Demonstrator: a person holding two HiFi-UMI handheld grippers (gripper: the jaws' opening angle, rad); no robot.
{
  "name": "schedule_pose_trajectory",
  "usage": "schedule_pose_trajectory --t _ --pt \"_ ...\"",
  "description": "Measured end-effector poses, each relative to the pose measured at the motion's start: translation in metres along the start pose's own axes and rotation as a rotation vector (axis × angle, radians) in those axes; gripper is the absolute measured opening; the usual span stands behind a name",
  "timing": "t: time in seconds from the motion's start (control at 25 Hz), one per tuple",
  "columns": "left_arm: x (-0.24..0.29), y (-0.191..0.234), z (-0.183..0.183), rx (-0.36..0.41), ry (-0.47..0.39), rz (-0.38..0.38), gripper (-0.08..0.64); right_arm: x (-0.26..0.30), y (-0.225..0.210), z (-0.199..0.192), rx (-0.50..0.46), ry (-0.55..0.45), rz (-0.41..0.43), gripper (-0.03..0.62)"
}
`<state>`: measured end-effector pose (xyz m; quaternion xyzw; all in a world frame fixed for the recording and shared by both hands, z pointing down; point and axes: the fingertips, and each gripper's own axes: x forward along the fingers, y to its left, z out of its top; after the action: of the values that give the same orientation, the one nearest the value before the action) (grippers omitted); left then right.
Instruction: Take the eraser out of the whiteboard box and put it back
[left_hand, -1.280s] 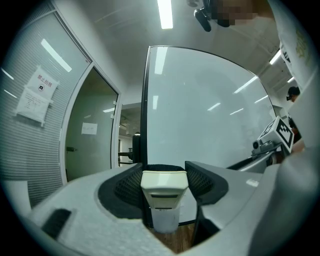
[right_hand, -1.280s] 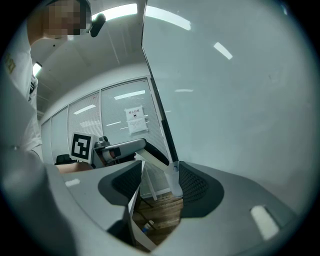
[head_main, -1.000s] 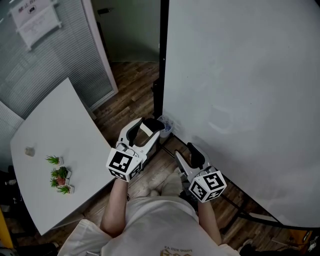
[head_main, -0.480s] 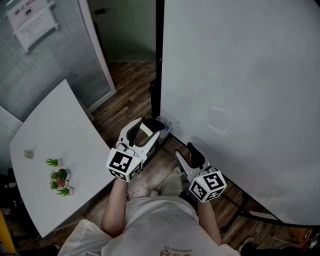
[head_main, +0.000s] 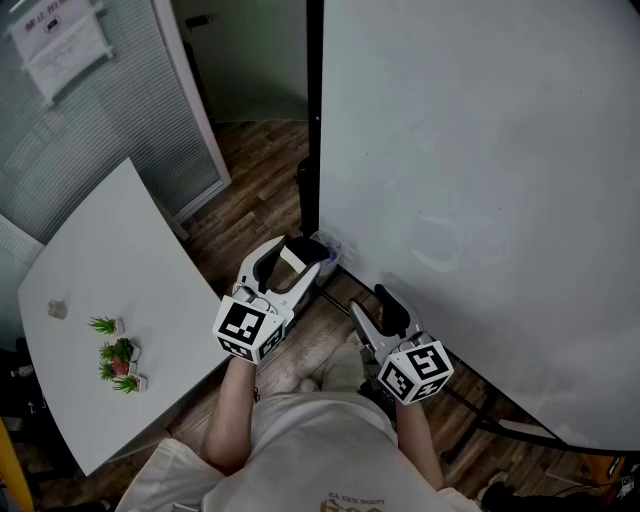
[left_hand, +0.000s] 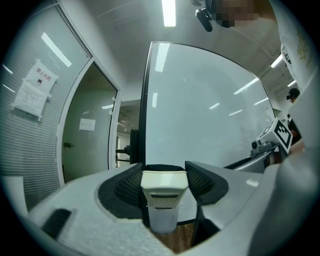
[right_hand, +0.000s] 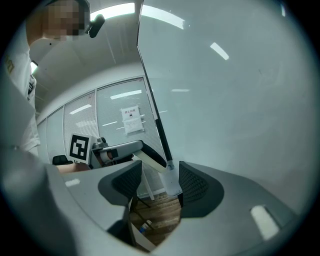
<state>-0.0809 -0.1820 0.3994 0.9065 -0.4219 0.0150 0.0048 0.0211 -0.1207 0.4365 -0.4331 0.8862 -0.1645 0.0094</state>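
No text can be read. Paper notice (head_main: 62, 42), upper left of the blinded partition (head_main: 110, 140): print too small. Shirt print (head_main: 352, 499), bottom edge of the head view: blurred, illegible.

Whiteboard box (head_main: 333, 247) partly hidden behind left gripper (head_main: 298, 252), whiteboard (head_main: 480, 150) cut off top and right, wall notice (head_main: 62, 42) print unreadable.

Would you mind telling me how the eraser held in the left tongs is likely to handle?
The eraser looks like a rigid plastic block, so it probably keeps its shape in the left tongs. It seems small, so it is likely light. Its smooth sides might slip, though the textured pads gripping them should help.
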Motion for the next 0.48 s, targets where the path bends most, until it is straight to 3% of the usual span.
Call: schedule_pose_trajectory --t 0.48 --pt "0.0059 0.0006 -0.0054 -0.003 0.016 -0.010 0.265 0.0014 -0.0050 -0.0016 0.006 0.006 -0.008 0.236"
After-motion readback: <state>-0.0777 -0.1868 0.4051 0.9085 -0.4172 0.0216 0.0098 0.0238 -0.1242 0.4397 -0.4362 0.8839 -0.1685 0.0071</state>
